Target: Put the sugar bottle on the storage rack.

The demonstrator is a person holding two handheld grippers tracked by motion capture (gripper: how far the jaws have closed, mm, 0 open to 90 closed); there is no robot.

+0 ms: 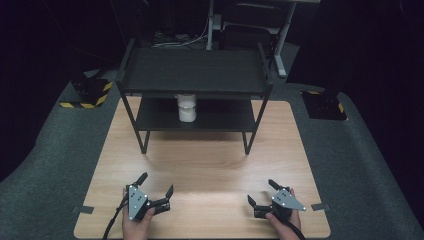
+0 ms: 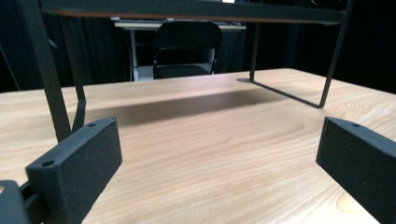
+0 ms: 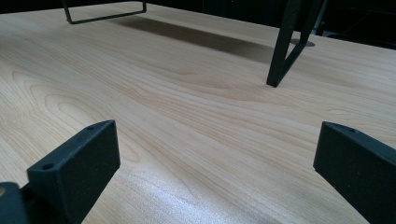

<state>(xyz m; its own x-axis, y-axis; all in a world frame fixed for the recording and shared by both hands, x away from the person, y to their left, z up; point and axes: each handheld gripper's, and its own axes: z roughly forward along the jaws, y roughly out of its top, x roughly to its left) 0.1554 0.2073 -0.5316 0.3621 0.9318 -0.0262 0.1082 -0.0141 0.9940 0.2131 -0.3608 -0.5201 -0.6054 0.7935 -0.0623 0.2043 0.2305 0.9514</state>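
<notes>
Both grippers, left (image 1: 155,188) and right (image 1: 263,192), spread wide and empty near the front edge of the wooden table (image 1: 210,165), well apart from the black two-tier shelf rack (image 1: 196,70). On its lower tier, a white jar (image 1: 187,107), apparently filled with something white; likely the thing to fetch.

Left gripper view: jaws agape over bare wood, rack legs (image 2: 51,79) ahead; best approached low, under the top tier.

Right gripper view: likewise wide open, nothing held, one rack leg (image 3: 285,44) beyond.

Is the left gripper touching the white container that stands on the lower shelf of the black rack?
Apart. The high view shows the left gripper near the table's front edge, with bare wood between it and the rack holding the white container.
</notes>
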